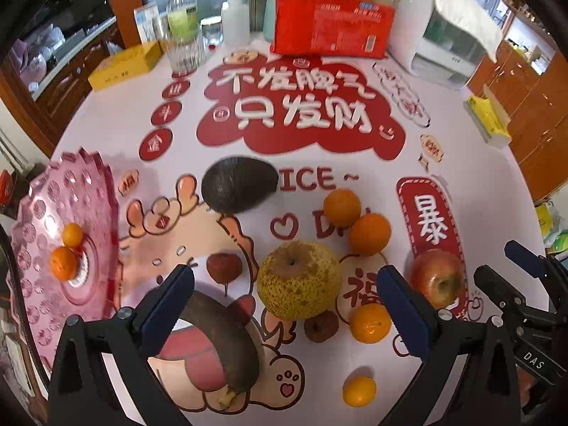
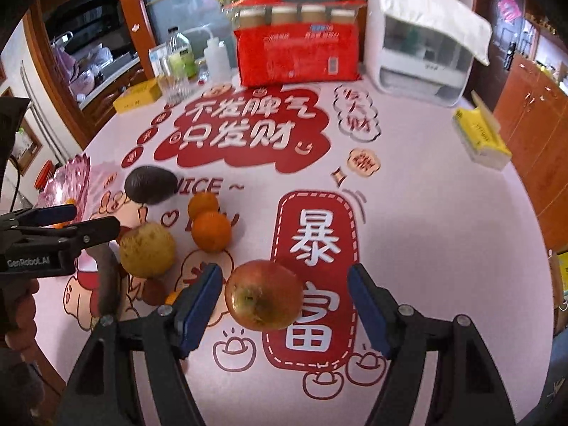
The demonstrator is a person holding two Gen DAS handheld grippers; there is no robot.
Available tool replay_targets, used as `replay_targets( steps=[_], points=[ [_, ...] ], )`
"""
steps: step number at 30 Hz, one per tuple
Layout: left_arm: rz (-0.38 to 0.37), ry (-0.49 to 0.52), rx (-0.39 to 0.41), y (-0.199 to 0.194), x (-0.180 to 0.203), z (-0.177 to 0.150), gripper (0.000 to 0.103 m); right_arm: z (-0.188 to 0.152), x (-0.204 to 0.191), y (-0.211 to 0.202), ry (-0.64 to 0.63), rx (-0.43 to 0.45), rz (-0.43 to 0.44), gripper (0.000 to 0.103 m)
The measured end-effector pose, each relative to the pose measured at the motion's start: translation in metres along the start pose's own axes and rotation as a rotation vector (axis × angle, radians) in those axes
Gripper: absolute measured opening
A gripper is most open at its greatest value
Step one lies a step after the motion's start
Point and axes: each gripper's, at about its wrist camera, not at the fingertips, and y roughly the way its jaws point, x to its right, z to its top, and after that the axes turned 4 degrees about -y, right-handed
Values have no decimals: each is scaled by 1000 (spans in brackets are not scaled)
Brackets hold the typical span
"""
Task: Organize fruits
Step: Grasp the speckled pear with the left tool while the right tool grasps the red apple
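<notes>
Printed pink tabletop (image 2: 426, 213) carries loose fruit; the right gripper (image 2: 285, 305), jaws wide and empty, straddles a red apple (image 2: 264, 294). Closing off-centre could roll it into the pear (image 2: 147, 250). Left gripper (image 1: 284, 301) gapes empty too.

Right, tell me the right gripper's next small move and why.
Probably lower the right gripper a little further and close on the apple. Its jaws stand open with the apple between them, pads not yet touching. The pink plate holds only two oranges, so the apple seems the next fruit to go there.
</notes>
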Motion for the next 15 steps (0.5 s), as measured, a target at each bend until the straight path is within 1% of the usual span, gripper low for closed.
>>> replay_targets(
  steps=[9, 15],
  points=[
    [-14, -46, -100, 39, 3, -11, 102, -1, 10, 32, 10, -71, 66, 73],
    [-26, -87, -130, 52, 2, -12, 101, 1, 11, 44, 18, -97, 126, 73]
  ],
)
